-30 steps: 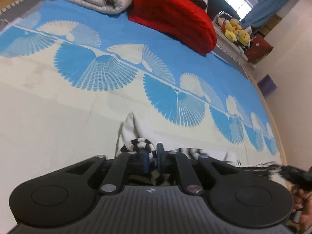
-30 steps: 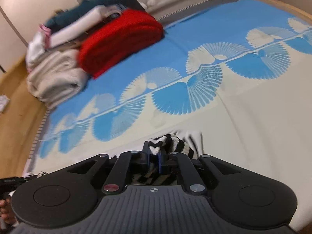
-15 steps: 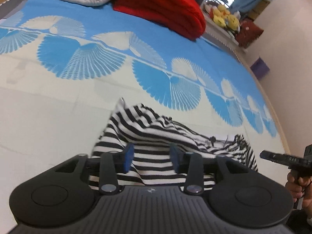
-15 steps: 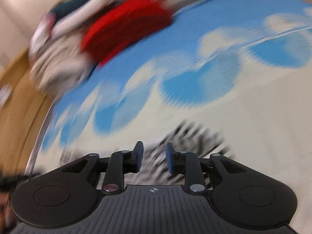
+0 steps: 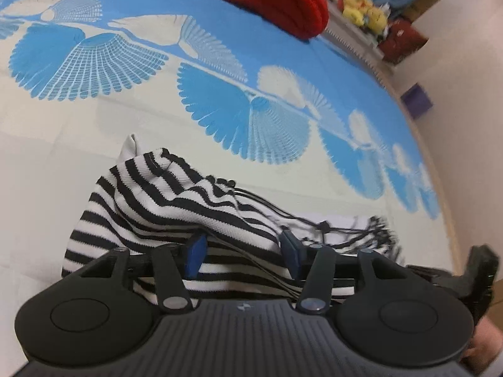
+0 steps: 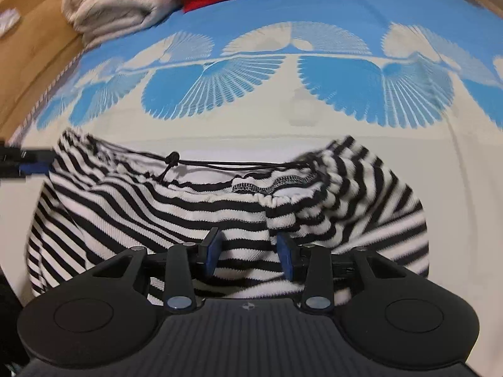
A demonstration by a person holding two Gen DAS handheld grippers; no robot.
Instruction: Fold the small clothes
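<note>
Both grippers, left gripper (image 5: 242, 253) and right gripper (image 6: 250, 253), have fingers spread apart w/ nothing gripped. The striped garment (image 6: 220, 213) lies bunched on the bed (image 6: 314, 128), just in front of them. Long axis runs left-right, drawstring (image 6: 220, 166) edge pointing away. Next, I think: flatten cloth first, grip two corners evenly, avoid catching the cord.

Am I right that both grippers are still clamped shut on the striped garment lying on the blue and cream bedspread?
Not quite. Both wrist views show the left gripper and right gripper with jaws open, holding nothing. The striped garment does lie loose on the blue and cream bedspread, just ahead of the open fingers.
</note>
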